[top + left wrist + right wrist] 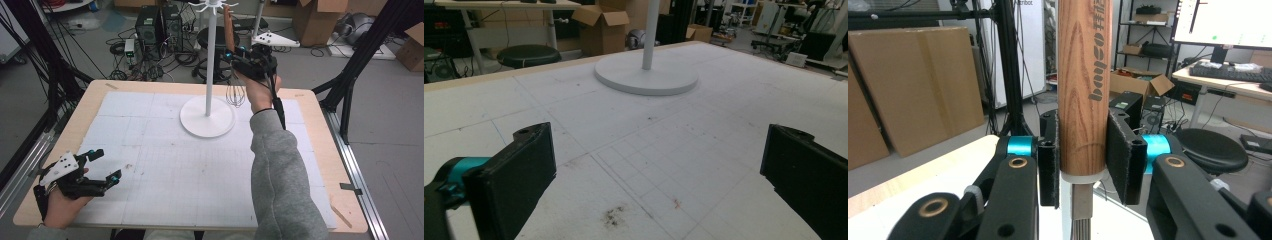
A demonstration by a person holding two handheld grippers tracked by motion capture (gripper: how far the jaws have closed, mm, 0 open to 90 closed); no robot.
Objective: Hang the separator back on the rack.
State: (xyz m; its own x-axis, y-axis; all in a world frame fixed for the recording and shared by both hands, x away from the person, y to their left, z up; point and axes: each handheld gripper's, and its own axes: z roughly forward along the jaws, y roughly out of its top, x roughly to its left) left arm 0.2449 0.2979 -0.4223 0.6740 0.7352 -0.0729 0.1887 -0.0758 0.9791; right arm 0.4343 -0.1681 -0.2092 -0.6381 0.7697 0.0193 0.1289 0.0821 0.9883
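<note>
The right gripper holds a whisk upright beside the white stand, its jaws clenched on the wooden handle just above the metal collar. Gripping low on the handle leaves the top end free, which suits hanging it: the handle's tip rises to about the level of the pegs at the head of the stand. Whether the tip has a loop or hole for a peg is hard to tell from the high view, where that end is small and blurred. The wire head dangles below the hand, clear of the table and just beside the stand's round base, so the whisk hangs plumb and should not swing much.

The left gripper rests low at the near left corner of the white mat, well apart from the stand. Its jaws are spread wide with nothing between them, and it is probably parked there to keep out of the way.
</note>
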